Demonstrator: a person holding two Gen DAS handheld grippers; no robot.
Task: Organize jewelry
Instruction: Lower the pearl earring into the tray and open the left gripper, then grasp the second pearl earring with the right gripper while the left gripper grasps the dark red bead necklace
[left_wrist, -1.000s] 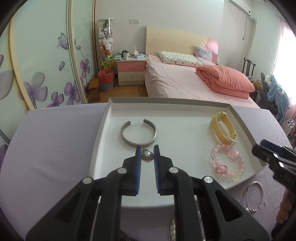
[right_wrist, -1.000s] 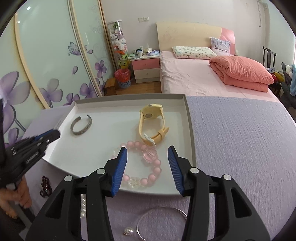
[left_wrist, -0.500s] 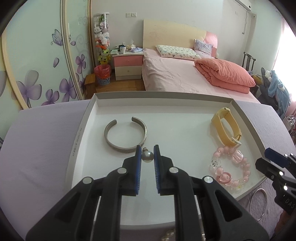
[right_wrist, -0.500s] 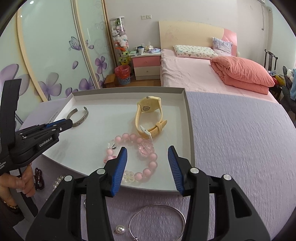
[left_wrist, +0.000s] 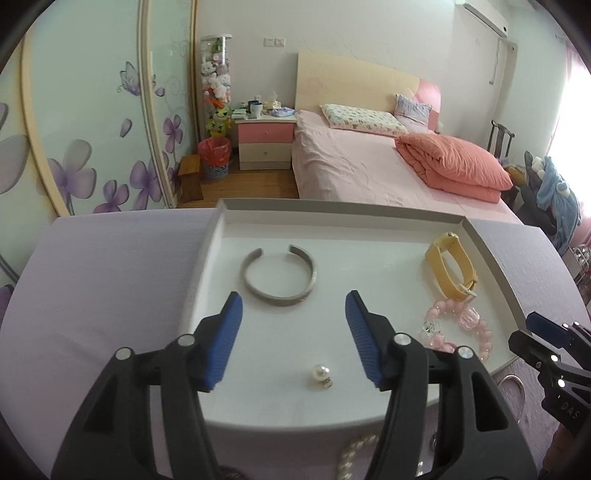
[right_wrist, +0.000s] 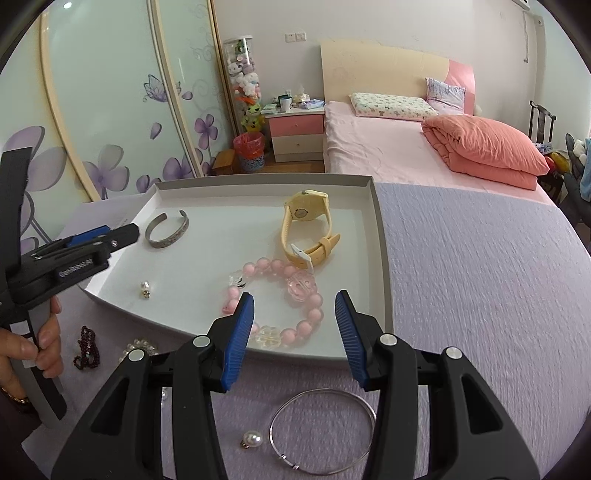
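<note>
Hovering left tool (left_wrist: 293, 334): spread wide, empty, above the shallow white tray (left_wrist: 369, 221)
Small pearl pendant (left_wrist: 320, 375): lying on the tray floor beneath that tool
Right tool (right_wrist: 294, 330): spread, empty, over the tray's near rim by the pink bead bracelet (right_wrist: 280, 295)

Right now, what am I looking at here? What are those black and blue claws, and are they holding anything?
No robot: a person holds a hand-squeezed tool in each hand, each with its own camera looking along its fingers. The left tool is open above a pearl earring lying free in the white tray. The right tool is open too, holding nothing. The tray also holds a silver cuff, a yellow watch and a pink bead bracelet. A thin silver bangle waits outside.
</note>
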